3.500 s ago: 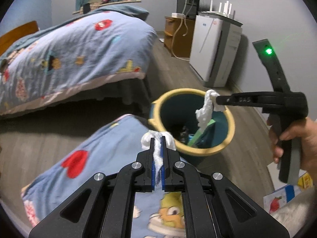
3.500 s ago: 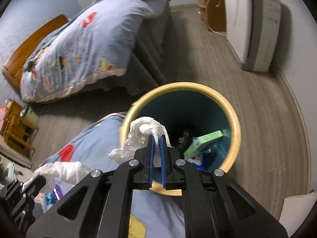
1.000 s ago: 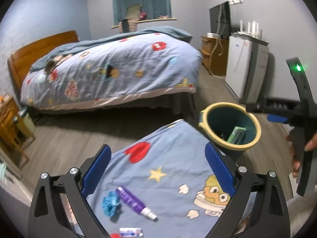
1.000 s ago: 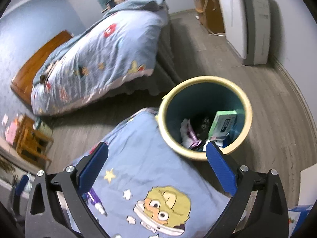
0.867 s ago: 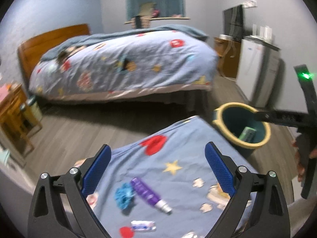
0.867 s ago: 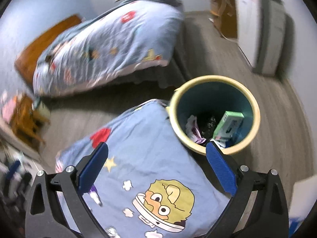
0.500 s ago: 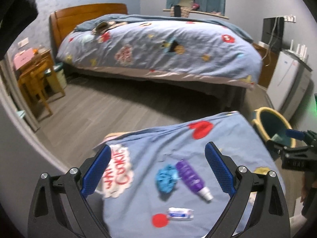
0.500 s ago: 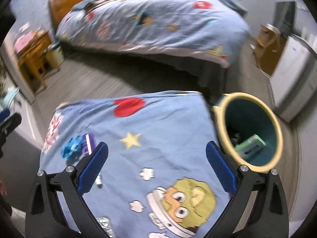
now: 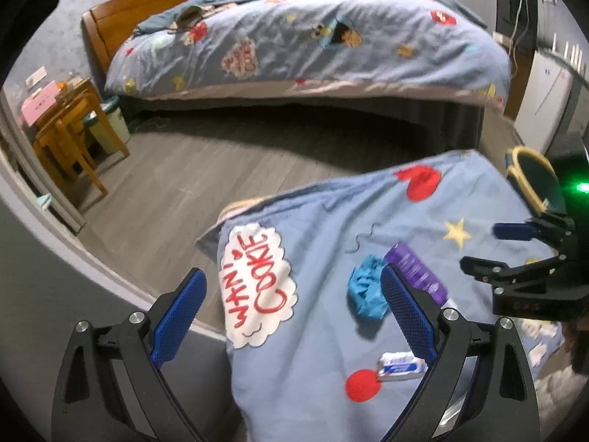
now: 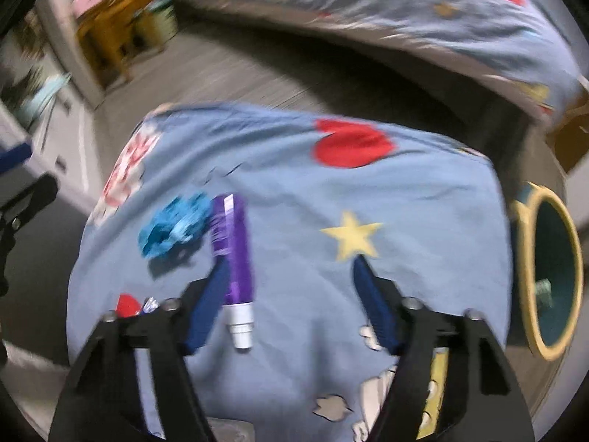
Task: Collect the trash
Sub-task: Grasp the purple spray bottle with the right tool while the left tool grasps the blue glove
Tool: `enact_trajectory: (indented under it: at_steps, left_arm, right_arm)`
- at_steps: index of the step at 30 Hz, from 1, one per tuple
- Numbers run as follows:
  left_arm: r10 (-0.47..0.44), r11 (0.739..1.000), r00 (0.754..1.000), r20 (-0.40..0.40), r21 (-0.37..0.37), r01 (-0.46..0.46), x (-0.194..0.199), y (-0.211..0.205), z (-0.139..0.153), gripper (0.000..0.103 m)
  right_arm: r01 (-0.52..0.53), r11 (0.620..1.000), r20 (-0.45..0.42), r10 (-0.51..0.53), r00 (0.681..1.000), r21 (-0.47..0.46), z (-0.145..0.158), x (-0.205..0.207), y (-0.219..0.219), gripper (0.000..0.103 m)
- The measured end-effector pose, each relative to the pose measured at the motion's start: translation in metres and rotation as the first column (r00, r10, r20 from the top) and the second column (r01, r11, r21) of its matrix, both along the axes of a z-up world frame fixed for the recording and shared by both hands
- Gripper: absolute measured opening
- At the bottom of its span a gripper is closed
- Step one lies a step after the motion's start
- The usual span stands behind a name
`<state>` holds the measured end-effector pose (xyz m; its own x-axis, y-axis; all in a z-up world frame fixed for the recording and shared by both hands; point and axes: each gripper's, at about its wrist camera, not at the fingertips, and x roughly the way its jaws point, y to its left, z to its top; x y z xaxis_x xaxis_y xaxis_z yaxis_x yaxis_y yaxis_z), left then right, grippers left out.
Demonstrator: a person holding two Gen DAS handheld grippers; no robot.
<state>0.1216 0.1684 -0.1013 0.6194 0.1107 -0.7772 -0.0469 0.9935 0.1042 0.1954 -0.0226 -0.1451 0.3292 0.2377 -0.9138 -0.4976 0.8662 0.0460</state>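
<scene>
Trash sits on my bench, which is covered w/ a blue cartoon cloth: a purple tube, a blue wad touching its left side, and a small silver wrapper nearer me, next to a red dot on the cloth. In the right wrist view the tube lies lengthwise w/ its white cap toward me, wad just beside its far end; that view is motion-blurred, so I can't make out fine detail.

My left claw is wide open, holding nothing, over the near left part of the bench; its right pad overlaps the wad and tube in view. My right claw is also spread open and empty, above the cloth, w/ the tube's cap end just inside its left finger; can't tell if they touch. From the left cam I see the right claw side-on at the bench's right edge.

Bin, yellow rim, teal inside, stands on the floor just off the bench's far right corner, w/ something green inside. Bed is across the room.
</scene>
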Motion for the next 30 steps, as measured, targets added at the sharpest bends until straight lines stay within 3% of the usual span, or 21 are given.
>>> enact_trajectory:
  at_steps: [2,11,19,26,30]
  left_arm:
    - [-0.005,1.0,1.0,-0.028,0.008,0.005,0.002,0.003,-0.009,0.094]
    - [0.014,0.999,0.995,-0.095,-0.042,-0.018,0.011,0.014,-0.029,0.094]
    - [0.027,0.998,0.989,-0.142,-0.056,-0.035,0.017,0.016,-0.044,0.094]
    - [0.038,0.997,0.987,-0.156,-0.063,-0.048,0.017,0.018,-0.045,0.094]
    - [0.036,0.997,0.986,-0.163,-0.064,-0.047,0.017,0.018,-0.047,0.094]
  right_arm:
    - [-0.062,0.998,-0.014,0.062,0.998,0.005,-0.008,-0.002,0.012,0.044]
    - [-0.149,0.988,-0.092,0.151,0.984,0.033,-0.033,0.005,0.037,0.025]
    - [-0.122,0.987,-0.099,0.133,0.986,0.109,-0.034,0.02,0.039,0.025]
    - [-0.141,0.986,-0.101,0.149,0.984,0.087,-0.043,0.025,0.048,0.038]
    - [-0.142,0.987,-0.129,0.15,0.98,0.074,-0.05,0.03,0.049,0.032]
